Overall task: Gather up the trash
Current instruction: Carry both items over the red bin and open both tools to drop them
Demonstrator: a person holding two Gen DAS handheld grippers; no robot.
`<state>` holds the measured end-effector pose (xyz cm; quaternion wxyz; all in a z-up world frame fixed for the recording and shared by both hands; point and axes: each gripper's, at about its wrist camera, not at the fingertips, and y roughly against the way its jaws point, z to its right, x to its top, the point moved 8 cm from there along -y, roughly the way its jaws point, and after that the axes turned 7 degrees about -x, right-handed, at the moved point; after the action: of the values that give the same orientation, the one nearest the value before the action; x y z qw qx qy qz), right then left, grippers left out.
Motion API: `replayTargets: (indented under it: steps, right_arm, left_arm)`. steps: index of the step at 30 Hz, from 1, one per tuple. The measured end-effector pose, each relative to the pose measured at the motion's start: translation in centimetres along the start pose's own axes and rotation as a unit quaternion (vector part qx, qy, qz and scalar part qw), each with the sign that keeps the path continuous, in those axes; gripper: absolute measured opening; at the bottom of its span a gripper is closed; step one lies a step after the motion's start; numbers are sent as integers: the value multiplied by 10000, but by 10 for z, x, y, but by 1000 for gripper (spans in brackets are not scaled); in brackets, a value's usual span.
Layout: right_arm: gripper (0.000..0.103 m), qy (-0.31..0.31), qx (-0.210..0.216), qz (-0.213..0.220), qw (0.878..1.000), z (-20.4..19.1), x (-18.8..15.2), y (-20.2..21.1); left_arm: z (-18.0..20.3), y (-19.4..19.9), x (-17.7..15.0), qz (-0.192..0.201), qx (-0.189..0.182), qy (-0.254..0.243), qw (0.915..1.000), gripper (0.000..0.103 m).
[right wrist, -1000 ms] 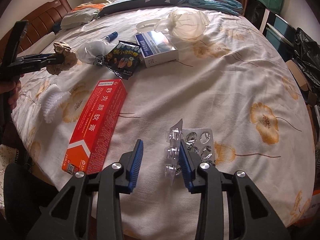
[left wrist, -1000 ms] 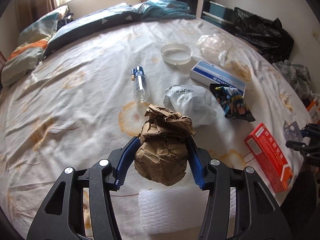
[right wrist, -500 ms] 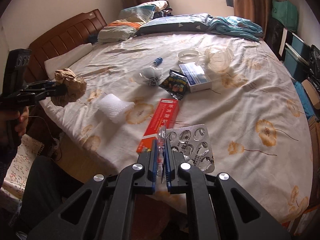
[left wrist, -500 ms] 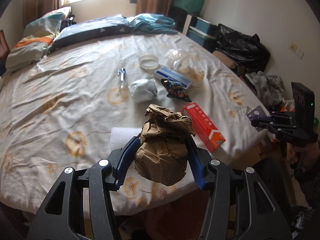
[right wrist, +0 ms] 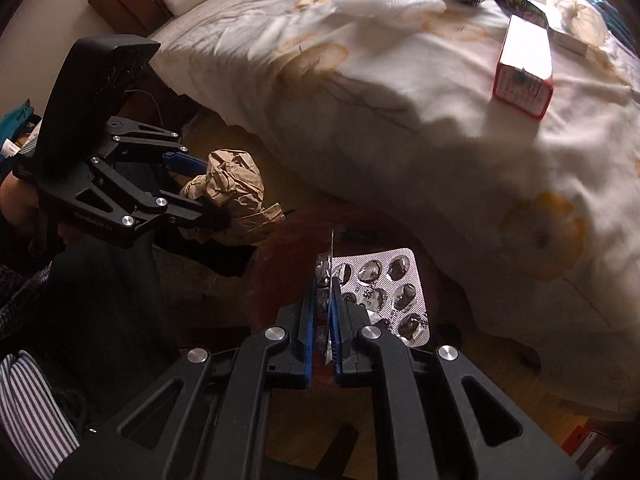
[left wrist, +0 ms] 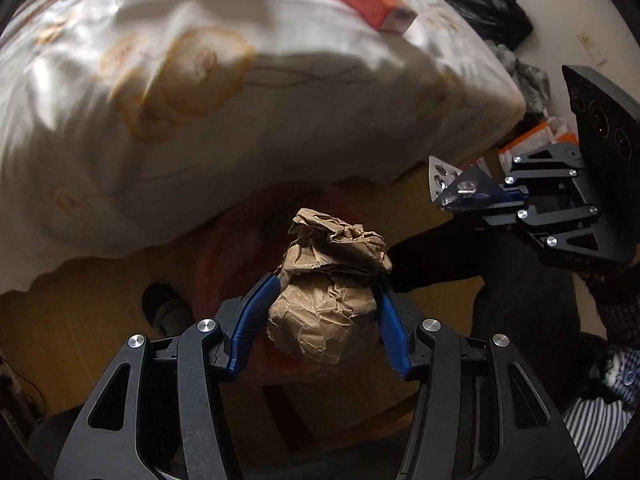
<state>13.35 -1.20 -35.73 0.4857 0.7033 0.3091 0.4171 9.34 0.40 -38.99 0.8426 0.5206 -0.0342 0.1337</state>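
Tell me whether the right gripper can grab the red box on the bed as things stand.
Probably not: the right gripper is shut on an empty blister pack, off the bed's edge. The red box itself lies uncovered.

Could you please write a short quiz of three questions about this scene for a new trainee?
1. What does the left gripper hold?
2. True or false: the red box lies on the floor.
3. The right gripper is shut on: A) a bottle, B) a pill sheet, C) a bag.

Key:
1. A crumpled brown paper ball.
2. False; it lies on the bed, near the edge.
3. B
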Motion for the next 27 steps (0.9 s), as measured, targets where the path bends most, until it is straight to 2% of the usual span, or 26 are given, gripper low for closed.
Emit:
replayTargets:
  steps: [4,10,16,19,20,21,22,23,27]
  right_arm:
    - [7,-5,133,-556,9984,-4,-9,-49]
    - [7,48,96,-1298,9915,1,-26,-118]
    - [7,62,87,-1696,9855,3,-41,-164]
    - [9,118,45,-1748,9845,1,-46,-175]
    - [36,124,72,-1740,9846,2,-48,-176]
    - [67,127,144,-1724,9848,1,-49,-177]
    - [93,128,179,-1675,9856,0,-50,-175]
    - [98,156,166,-1679,9855,3,-54,-170]
    - [98,52,35,-1587,9873,14,-57,-166]
  left_arm:
    - [-14,-45,-19,-568,-159,344,9977,52]
    - [-45,-105,-39,-1212,-132,627,9906,52]
    - [-66,-143,-49,-1546,-111,848,9843,53]
    - [-71,-150,-51,-1616,111,772,9838,64]
    - [-71,-148,-50,-1593,189,755,9842,72]
    - [-71,-146,-48,-1546,206,758,9849,86]
    - [-71,-142,-46,-1493,189,767,9856,94]
    - [-73,-139,-44,-1435,193,788,9863,98]
    - [-77,-126,-38,-1291,180,857,9878,97]
